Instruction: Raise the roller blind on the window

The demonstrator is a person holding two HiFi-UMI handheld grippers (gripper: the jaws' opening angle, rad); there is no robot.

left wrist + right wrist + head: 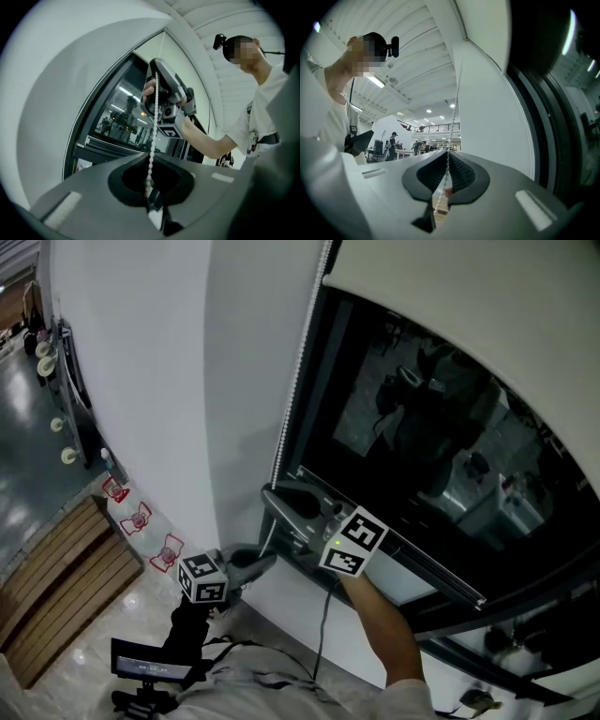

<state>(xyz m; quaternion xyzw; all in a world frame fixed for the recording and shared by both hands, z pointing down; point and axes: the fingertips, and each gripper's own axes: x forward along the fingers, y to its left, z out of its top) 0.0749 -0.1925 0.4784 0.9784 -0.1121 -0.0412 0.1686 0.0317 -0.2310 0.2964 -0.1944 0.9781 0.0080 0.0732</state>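
Note:
A white bead chain (292,381) hangs along the left edge of the dark window (422,427). The white roller blind (469,296) covers only the top of the window. My right gripper (274,495) is at the low part of the chain, near the window's bottom corner, shut on the chain (454,108), which runs up out of the right gripper (447,152). My left gripper (265,561) sits just below it and is shut on the same chain (153,126). From the left gripper (148,154) the chain rises taut to the right gripper (158,70).
A white wall (187,381) stands left of the window. The sill and frame rail (441,582) run below the glass. Bottles with red labels (139,518) line the wall's foot beside a wooden floor strip (56,568). A dark device (150,667) hangs at my waist.

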